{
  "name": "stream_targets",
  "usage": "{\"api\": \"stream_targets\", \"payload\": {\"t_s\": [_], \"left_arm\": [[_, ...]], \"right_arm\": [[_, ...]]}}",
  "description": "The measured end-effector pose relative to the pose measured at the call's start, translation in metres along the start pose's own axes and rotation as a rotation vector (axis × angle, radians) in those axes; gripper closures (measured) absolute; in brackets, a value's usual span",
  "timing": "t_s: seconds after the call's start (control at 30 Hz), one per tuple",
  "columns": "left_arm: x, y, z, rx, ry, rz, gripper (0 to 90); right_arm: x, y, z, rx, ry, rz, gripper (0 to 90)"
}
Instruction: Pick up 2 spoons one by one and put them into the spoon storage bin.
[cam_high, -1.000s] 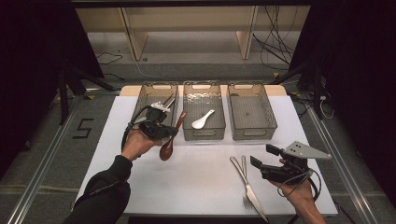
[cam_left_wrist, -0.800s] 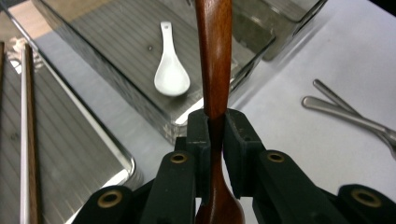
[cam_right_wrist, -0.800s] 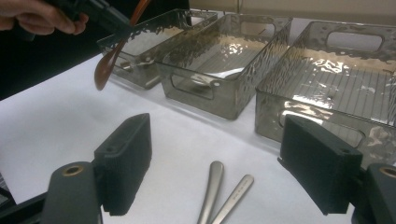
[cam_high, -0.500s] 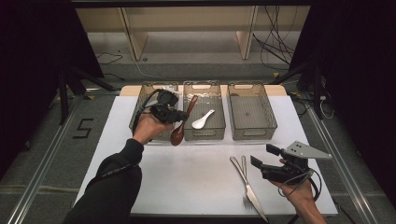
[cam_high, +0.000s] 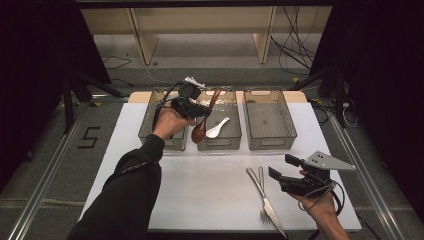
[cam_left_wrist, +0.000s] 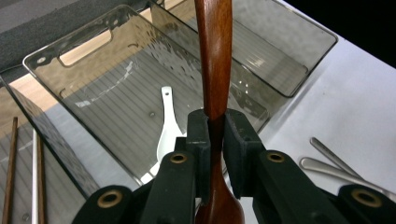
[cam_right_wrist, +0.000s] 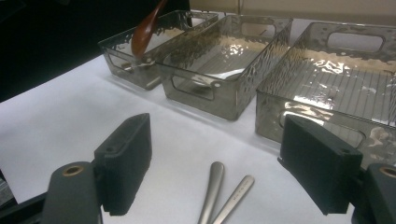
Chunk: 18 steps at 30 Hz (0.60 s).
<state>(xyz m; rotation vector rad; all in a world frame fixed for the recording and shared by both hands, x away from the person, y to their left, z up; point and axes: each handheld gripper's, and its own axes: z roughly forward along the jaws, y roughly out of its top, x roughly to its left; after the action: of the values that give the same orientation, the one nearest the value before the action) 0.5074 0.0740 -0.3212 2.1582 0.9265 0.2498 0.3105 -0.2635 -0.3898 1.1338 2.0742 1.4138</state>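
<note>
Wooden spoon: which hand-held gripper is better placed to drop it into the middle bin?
Left. The left hand-held gripper already clamps the wooden spoon above the middle bin; the right hand-held gripper waits open beside the fork.

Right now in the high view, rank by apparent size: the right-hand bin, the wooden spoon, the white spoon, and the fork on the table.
1. right-hand bin, clearly largest.
2. fork and wooden spoon: similar length; the spoon is lifted in the left tool, nearer the camera, so I won't rank them.
3. white spoon, smallest.
</note>
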Motion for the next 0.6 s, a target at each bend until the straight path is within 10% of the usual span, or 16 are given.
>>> {"api": "stream_targets", "payload": {"t_s": [0.6], "left_arm": [[0.013,0.019,0.028,0.000,0.032,-0.032,80.5]], "right_arm": [[-0.001,0.000,0.000,-0.003,0.003,-0.001,25.9]]}}
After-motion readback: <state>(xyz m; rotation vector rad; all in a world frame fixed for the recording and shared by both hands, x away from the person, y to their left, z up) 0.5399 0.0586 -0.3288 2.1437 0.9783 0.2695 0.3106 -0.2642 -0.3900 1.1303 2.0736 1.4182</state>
